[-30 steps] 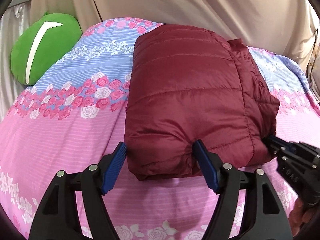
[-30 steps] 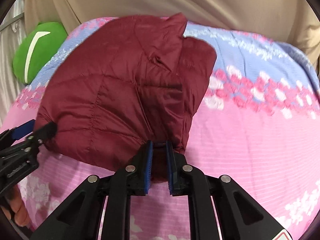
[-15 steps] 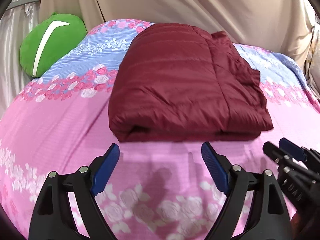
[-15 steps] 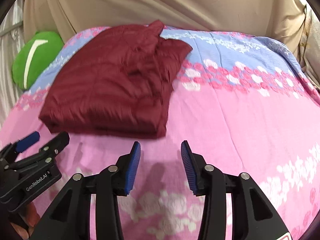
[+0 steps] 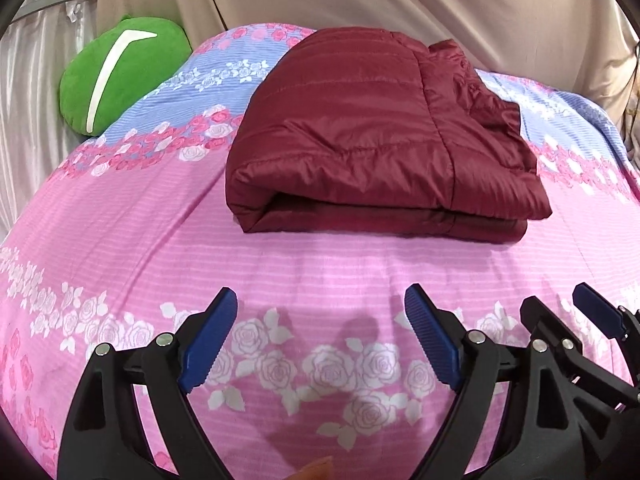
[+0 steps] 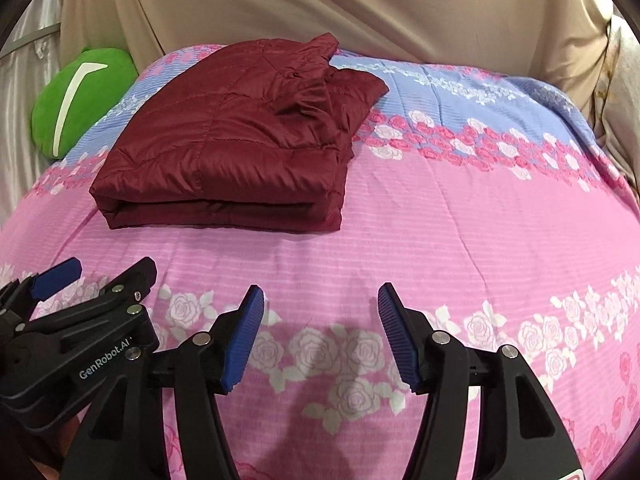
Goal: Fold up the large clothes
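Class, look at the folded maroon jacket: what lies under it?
The maroon jacket rests on the floral bedspread, pink at its near edge and blue farther back. The sheet directly beneath it is covered, so anything there is hidden.

Bed (image 5: 168, 248) under a pink and blue rose-print cover, folded maroon quilted jacket (image 5: 372, 136) lying flat on it, green cushion (image 5: 120, 76) with a white stripe left of the jacket, at the bed's far edge
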### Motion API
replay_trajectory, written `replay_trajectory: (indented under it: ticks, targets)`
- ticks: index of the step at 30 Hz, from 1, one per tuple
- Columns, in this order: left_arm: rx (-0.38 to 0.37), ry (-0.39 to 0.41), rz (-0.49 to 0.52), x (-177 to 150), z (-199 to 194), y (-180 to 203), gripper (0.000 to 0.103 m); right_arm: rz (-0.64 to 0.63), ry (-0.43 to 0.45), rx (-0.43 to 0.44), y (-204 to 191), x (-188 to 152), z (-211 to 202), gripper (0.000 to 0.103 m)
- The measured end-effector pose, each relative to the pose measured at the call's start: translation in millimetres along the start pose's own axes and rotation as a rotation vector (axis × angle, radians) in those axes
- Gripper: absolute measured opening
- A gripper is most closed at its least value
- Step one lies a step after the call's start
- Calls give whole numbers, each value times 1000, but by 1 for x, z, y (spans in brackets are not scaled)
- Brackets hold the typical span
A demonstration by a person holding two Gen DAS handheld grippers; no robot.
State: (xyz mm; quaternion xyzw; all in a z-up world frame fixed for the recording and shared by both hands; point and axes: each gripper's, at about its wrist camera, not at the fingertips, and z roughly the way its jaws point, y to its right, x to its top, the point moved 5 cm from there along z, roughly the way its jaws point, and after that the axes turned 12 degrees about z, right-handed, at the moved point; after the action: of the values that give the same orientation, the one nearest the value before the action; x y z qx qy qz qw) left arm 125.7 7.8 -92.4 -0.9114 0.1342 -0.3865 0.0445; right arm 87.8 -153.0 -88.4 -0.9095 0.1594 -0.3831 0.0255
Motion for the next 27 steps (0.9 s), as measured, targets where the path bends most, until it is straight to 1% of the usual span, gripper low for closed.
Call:
replay_trajectory:
  ticks: [5,14,27]
  targets:
    - [19,-12,1,-3,-1,2,83,8,-7,-2,2,-3,-1,59]
    - [21,-37,-15,-7,3,-1,83,-14,-10,-23,-2,-6,0,59]
    - [36,-50,-2,-7,6,1,82,-10,-20,-32,-1,-6,3,59]
